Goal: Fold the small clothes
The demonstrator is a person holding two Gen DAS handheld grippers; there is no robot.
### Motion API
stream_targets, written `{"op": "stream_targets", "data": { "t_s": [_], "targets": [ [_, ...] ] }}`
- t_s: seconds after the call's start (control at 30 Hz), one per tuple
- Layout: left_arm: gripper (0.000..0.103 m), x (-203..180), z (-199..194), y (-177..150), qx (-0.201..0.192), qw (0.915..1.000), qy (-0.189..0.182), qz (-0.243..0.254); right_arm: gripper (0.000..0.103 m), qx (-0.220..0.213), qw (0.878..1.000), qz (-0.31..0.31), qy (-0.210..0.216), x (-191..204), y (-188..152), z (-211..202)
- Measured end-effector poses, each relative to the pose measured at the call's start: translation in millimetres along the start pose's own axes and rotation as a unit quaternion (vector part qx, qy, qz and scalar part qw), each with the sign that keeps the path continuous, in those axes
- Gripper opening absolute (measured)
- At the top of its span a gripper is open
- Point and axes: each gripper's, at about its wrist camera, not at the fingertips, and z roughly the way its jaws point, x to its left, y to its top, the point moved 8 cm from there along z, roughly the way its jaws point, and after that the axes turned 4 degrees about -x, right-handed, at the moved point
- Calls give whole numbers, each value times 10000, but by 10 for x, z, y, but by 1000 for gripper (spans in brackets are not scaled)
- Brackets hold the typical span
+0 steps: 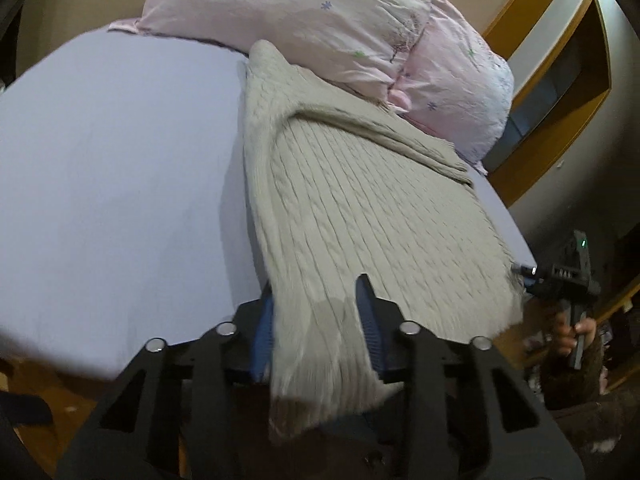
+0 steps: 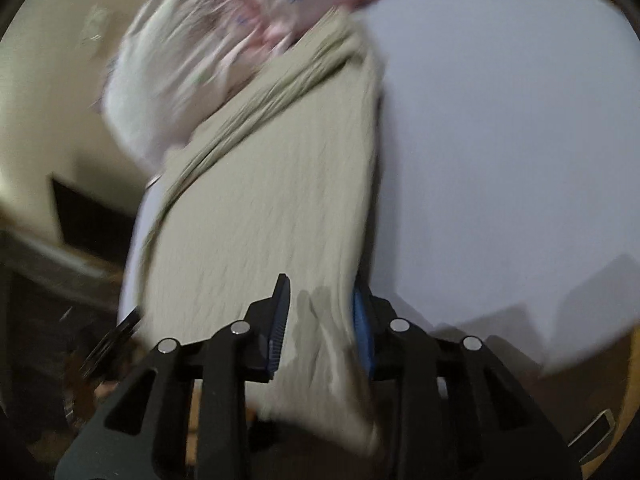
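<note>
Ahead of us stretches a lavender bed sheet [image 1: 112,168]. At its far end lie two pink flowered pillows [image 1: 288,12], side by side and touching. Off to the right we see a wall niche with an orange wooden frame [image 1: 560,92].

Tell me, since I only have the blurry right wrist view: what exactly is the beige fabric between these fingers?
Observer: A beige cable-knit sweater, its knit pattern sharp in the left wrist view.
Operator: Is the other gripper on it too?
Observer: Yes, the left gripper has the hem's other corner between its blue-padded fingers.
Operator: What's that pink smear up top?
Observer: A pink flower-print pillow lying over the sweater's far end.
</note>
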Motion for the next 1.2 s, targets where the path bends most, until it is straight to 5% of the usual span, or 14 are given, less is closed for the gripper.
{"op": "stream_targets", "data": {
  "t_s": [0.1,0.13,0.23,0.33,0.47,0.63,0.77,0.83,0.9,0.93,1.03,1.07,1.1,1.2],
  "targets": [
    [20,-51,-41,-114,131,9996,-157,-171,19,180,9997,-18,175,-13,-253,-83],
    [16,-74,-21,-134,203,9996,-131,-156,7,307,9993,-31,232,-9,-299,-60],
    [7,-198,18,-49,257,9992,-290,-115,7,260,9982,-24,545,131,-170,-47],
    [6,-285,1,283,61,9985,-521,-154,7,-493,9921,-136,1150,443,425,-232],
    [6,-143,125,1172,-572,9977,-221,-285,7,-1371,9797,-104,1456,665,1377,-242],
    [6,352,785,2156,-984,9882,352,-1118,7,-1762,9788,420,957,444,2468,432],
    [6,656,1557,2485,-634,9836,968,-1380,7,-1469,9844,961,53,2,2779,1089],
    [6,734,1743,2499,-476,9822,1072,-1467,8,-1376,9841,1126,-47,-84,2793,1258],
    [7,742,1749,2520,-465,9828,896,-1543,16,-1421,9822,1226,43,-95,2846,1288],
    [9,737,1729,2535,-438,9839,805,-1536,32,-1411,9818,1254,205,-72,2879,1286],
    [45,696,1575,2519,-468,9865,589,-1457,77,-1710,9792,1068,231,7,2949,1151],
    [85,707,1438,2524,-641,9859,789,-1329,91,-1875,9779,923,54,25,2953,1070],
    [102,708,1344,2544,-775,9849,919,-1248,93,-1984,9771,761,-70,46,2936,999],
    [102,671,1159,2489,-815,9884,846,-964,94,-1954,9798,393,-136,108,2884,961]
  ]
}}
